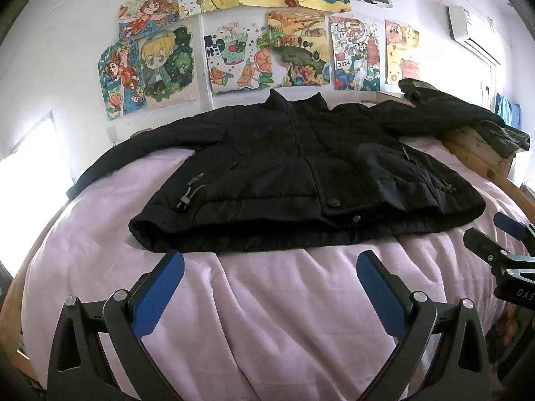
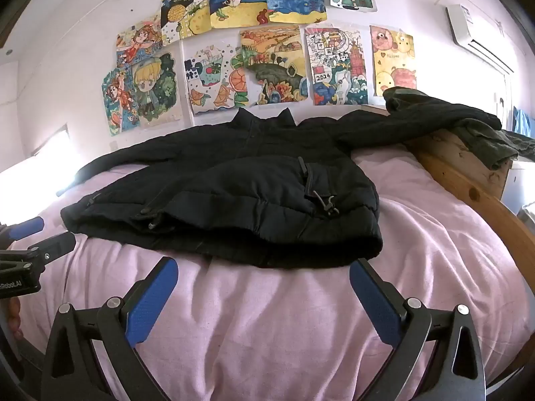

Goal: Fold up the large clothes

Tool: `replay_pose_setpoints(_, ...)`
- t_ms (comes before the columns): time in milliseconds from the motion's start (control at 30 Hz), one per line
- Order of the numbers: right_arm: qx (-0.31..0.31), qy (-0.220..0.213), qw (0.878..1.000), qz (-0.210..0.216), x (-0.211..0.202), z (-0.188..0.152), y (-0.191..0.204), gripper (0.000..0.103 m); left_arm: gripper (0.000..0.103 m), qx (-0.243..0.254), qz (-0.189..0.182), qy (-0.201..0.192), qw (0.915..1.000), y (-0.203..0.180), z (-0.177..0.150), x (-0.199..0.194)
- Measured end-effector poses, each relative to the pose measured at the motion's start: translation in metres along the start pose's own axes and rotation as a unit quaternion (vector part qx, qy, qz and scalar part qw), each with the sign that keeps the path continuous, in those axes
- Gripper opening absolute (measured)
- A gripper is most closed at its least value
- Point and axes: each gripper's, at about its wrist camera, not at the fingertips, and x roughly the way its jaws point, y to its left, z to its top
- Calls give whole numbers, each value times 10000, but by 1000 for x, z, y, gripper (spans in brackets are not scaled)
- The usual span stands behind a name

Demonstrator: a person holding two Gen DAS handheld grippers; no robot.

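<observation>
A black padded jacket (image 1: 287, 173) lies flat and front up on a pink bed sheet (image 1: 284, 300), collar toward the wall, both sleeves spread out. It also shows in the right wrist view (image 2: 234, 193). My left gripper (image 1: 270, 260) is open and empty, just short of the jacket's hem. My right gripper (image 2: 263, 267) is open and empty, its fingertips at the hem's right part. The right gripper shows at the right edge of the left wrist view (image 1: 498, 234); the left gripper shows at the left edge of the right wrist view (image 2: 36, 237).
A wooden bed frame (image 2: 468, 173) runs along the right side, with the jacket's right sleeve and a dark green garment (image 2: 491, 143) draped over it. Children's drawings (image 1: 267, 46) cover the white wall behind. An air conditioner (image 1: 468, 30) hangs at upper right.
</observation>
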Motion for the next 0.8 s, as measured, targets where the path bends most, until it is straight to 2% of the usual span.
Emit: replay_pose_setpoints(800, -6, 27, 10000, -1, -1, -1, -1, 103, 101, 0, 0, -32, 10000, 0, 0, 0)
